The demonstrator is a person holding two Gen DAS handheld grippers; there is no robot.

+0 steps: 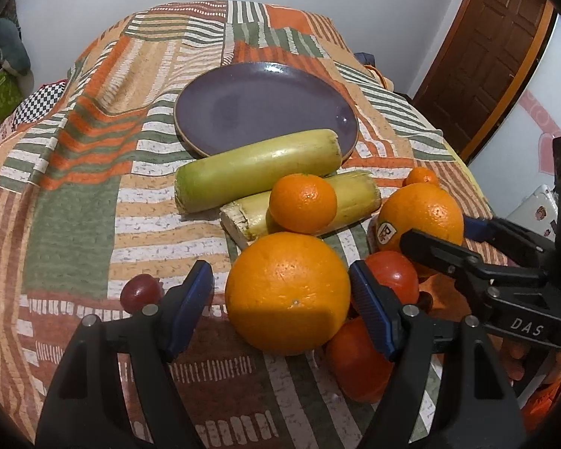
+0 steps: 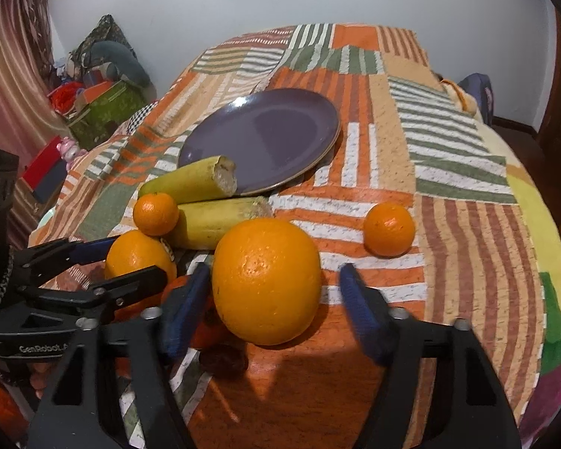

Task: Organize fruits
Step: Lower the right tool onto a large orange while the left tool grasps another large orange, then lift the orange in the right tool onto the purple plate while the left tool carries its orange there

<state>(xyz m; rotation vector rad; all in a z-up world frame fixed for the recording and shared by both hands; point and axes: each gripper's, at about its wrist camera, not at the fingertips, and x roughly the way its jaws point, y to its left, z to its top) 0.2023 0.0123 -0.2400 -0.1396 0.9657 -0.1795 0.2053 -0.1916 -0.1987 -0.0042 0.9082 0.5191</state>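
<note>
The left tool [image 1: 280, 295] is standing spread around a big orange [image 1: 288, 293], pads not touching it. The right tool [image 2: 275, 307] is likewise gaping around the stickered orange [image 2: 266, 280]. Tomatoes [image 1: 391, 280] are lying half hidden behind the pads. At 12 o'clock, two cut stalks [image 1: 258, 170] are partly covering the plate [image 1: 265, 104] on the bed [image 1: 74, 187].

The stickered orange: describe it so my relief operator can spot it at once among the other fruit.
Start at the purple plate on the striped bedspread; two yellow-green stalks lie along its near rim. Right of them sits the stickered orange, between the right gripper's open fingers. Alone among the oranges, it carries a small white label on its left side.
</note>
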